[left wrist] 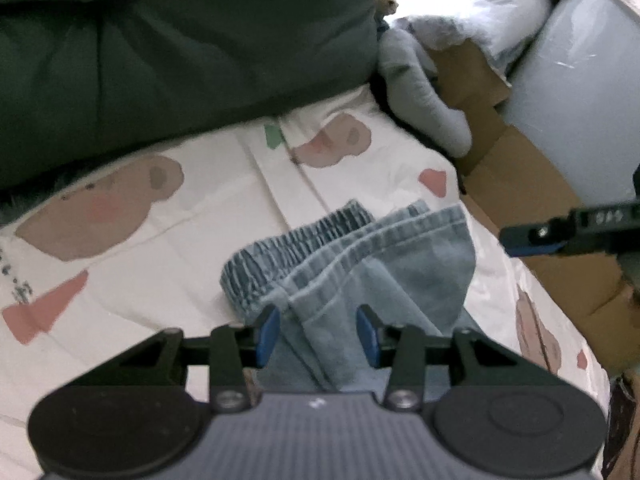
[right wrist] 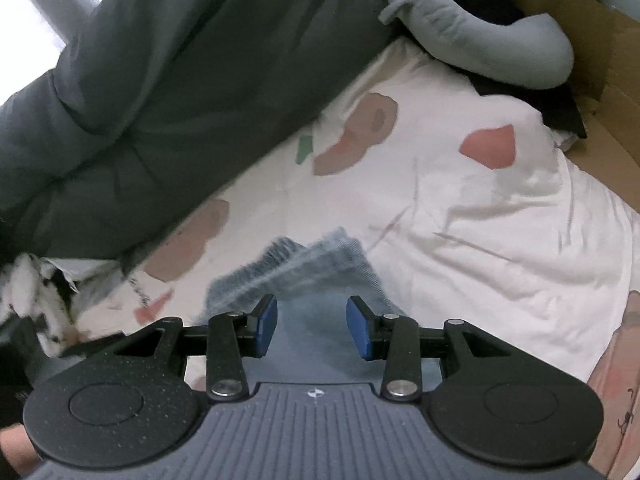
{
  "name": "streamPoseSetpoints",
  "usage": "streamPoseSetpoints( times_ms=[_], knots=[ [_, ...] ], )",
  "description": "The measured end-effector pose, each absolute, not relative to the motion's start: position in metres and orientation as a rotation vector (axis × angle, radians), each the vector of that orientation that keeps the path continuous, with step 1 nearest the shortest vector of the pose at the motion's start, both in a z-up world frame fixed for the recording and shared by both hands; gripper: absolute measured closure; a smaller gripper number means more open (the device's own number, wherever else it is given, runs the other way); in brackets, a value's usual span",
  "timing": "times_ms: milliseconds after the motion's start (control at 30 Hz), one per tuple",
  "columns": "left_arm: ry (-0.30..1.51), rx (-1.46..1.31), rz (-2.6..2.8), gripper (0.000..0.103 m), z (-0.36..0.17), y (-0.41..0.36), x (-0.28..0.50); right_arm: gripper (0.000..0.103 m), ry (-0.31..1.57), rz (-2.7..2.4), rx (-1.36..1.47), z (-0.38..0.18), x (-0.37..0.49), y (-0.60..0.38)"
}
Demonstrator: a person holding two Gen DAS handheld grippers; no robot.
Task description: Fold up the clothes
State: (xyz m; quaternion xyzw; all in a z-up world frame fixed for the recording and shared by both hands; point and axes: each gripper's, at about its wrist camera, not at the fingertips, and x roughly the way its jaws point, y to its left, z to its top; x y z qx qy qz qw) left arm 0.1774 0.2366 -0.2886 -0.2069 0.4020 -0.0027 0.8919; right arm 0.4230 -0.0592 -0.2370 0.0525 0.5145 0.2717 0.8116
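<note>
Left gripper (left wrist: 318, 334) angled steeply down over a bed, jaws spread partway, blue pads (left wrist: 269, 334) standing either side of a fold of jeans (left wrist: 360, 264); whether the pads press the denim cannot be told, a gap showing at the right pad. Right gripper (right wrist: 312, 330) likewise tipped down, jaws spread about as far, denim lying between and beneath its pads (right wrist: 362, 332) with clear gaps on both sides, nothing pinched. Seen from the left wrist, right gripper's tip reaching in from the right edge of the frame, above the cardboard.

One pair of light-blue jeans, folded into a small bundle, elastic waistband uppermost, lying on the sheet (left wrist: 180, 248) near the middle of the bed, toward its right edge. One white sheet printed with brown bear faces and pink patches. One dark green duvet (left wrist: 180, 48) bunched along the far edge of the bed. One grey stuffed toy (right wrist: 480, 36) at the far right corner, resting against cardboard (left wrist: 532, 184) that runs along the right edge. Two pale pillows (left wrist: 476, 0) beyond the cardboard. Right wrist view blurred around the jeans.
</note>
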Motion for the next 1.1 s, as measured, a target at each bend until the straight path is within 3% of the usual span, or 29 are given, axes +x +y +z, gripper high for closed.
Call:
streamPoseSetpoints(
  times_ms=[533,700,733,800,867,1100],
  knots=[
    [0.882,-0.425,0.085,0.062,-0.306,0.218,0.174,0.058,1.055,0.577,0.086,-0.309,0.416,-0.056],
    [0.876,-0.403,0.090,0.071,-0.308,0.215,0.179,0.060,1.012,0.600,0.119,-0.310,0.409,-0.063],
    [0.874,-0.404,0.092,0.081,-0.308,0.216,0.178,0.062,1.007,0.604,0.119,-0.312,0.408,-0.065],
    [0.871,-0.405,0.096,0.089,-0.307,0.218,0.176,0.079,0.995,0.598,0.124,-0.314,0.405,-0.068],
    [0.864,-0.403,0.098,0.095,-0.306,0.219,0.174,0.079,0.979,0.593,0.129,-0.316,0.403,-0.072],
    [0.838,-0.426,0.099,0.097,-0.300,0.222,0.167,0.072,0.912,0.619,0.109,-0.309,0.404,-0.072]
  ],
)
